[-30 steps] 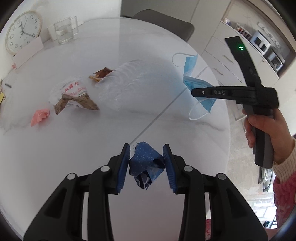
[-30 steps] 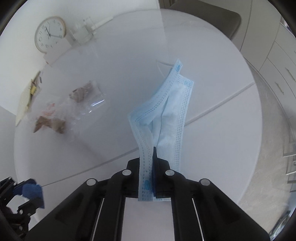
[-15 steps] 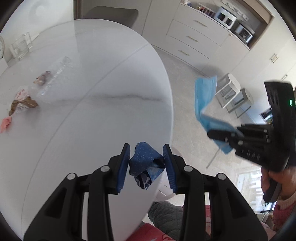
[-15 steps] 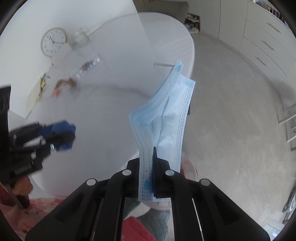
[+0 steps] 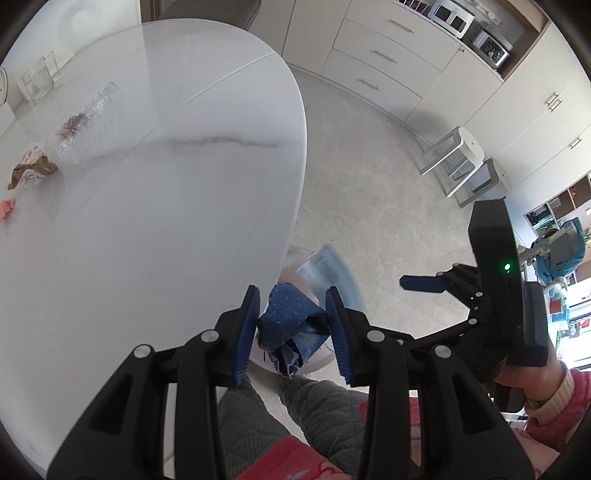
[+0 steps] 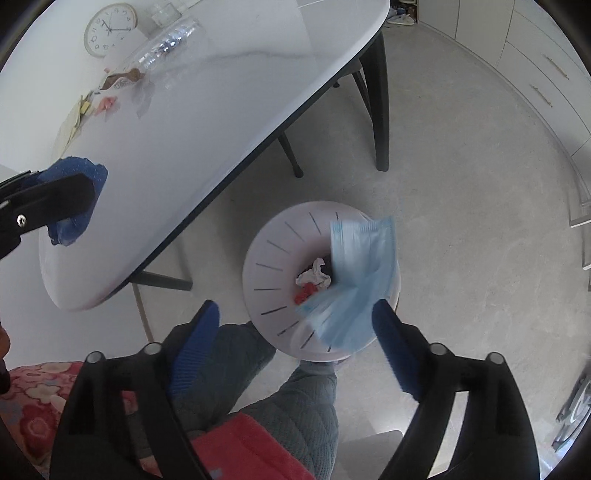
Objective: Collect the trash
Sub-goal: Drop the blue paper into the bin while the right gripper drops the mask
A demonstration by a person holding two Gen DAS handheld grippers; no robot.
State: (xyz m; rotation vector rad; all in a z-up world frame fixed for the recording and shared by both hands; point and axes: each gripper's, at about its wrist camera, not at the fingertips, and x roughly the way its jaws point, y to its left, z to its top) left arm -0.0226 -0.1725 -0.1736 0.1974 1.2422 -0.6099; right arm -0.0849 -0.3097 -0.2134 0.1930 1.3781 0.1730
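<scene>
My left gripper (image 5: 291, 295) is shut on a crumpled dark blue wrapper (image 5: 291, 325) and hangs just past the table's edge. My right gripper (image 6: 295, 308) points down over a white slotted bin (image 6: 273, 266) on the floor. Its jaws are opening wide. A light blue face mask (image 6: 354, 280) is loose and blurred, dropping over the bin beside the right pad, with neither pad pressing on it. The left wrist view shows the same mask (image 5: 328, 273) above the bin's rim (image 5: 317, 354). White and red scraps lie in the bin. A clear plastic bottle (image 5: 92, 118), a brown-and-white wrapper (image 5: 31, 170) and a pink scrap (image 5: 7, 206) lie on the table.
The white oval table (image 5: 166, 221) fills the left, with dark chair legs (image 6: 380, 110) under its far side. A clock (image 6: 109, 29) and a glass container (image 5: 37, 79) stand at the back. Cabinets (image 5: 388, 55) and two white stools (image 5: 461, 155) line the right. The person's quilted grey legs (image 6: 295, 398) are below.
Both grippers swung from over the table to over the floor bin. The right jaws went from shut on the mask to wide apart, and the mask is falling. The left still grips the wrapper.
</scene>
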